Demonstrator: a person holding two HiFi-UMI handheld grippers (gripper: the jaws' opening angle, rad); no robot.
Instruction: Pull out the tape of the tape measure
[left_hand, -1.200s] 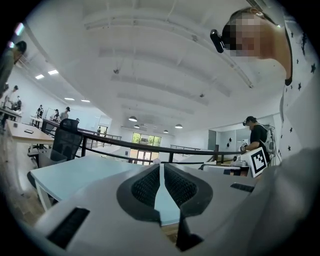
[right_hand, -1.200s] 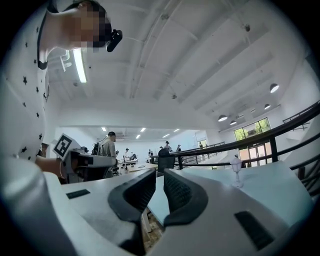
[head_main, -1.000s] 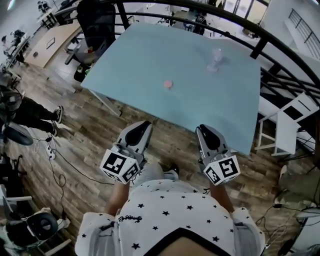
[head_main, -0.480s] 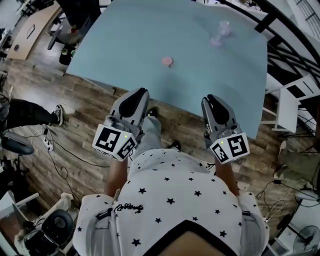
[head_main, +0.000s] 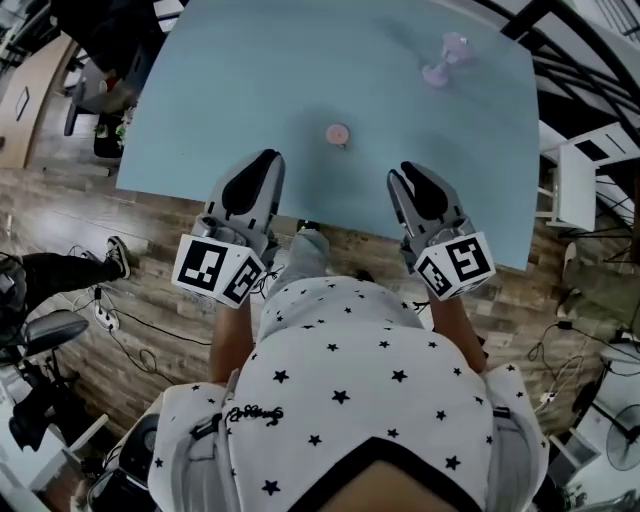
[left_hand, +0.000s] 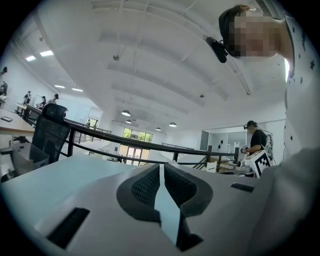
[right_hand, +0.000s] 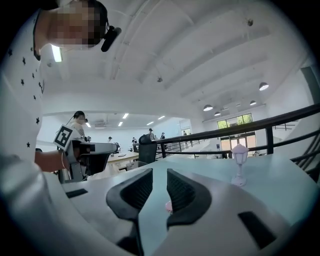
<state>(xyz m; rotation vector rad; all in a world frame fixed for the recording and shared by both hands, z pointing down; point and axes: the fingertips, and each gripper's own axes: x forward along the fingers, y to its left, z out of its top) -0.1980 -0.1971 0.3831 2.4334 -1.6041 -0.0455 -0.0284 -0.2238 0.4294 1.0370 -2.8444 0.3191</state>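
Over the table (head_main: 400, 90) edge, the empty right gripper (head_main: 401, 173) is opening its jaws.

Observed: left gripper (head_main: 262, 162) jaws together, nothing between. Right gripper (head_main: 406, 176) jaws opening, narrow gap, nothing between. Both point forward, side by side.

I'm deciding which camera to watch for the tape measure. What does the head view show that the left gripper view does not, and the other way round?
Head view only: the small pink tape measure and a little lamp-post figure standing on the table, plus the wooden floor. Left gripper view only: the left tongs closed with nothing between them, ceiling lights, and a distant person. Both: the light blue table and the left tongs' grey body.
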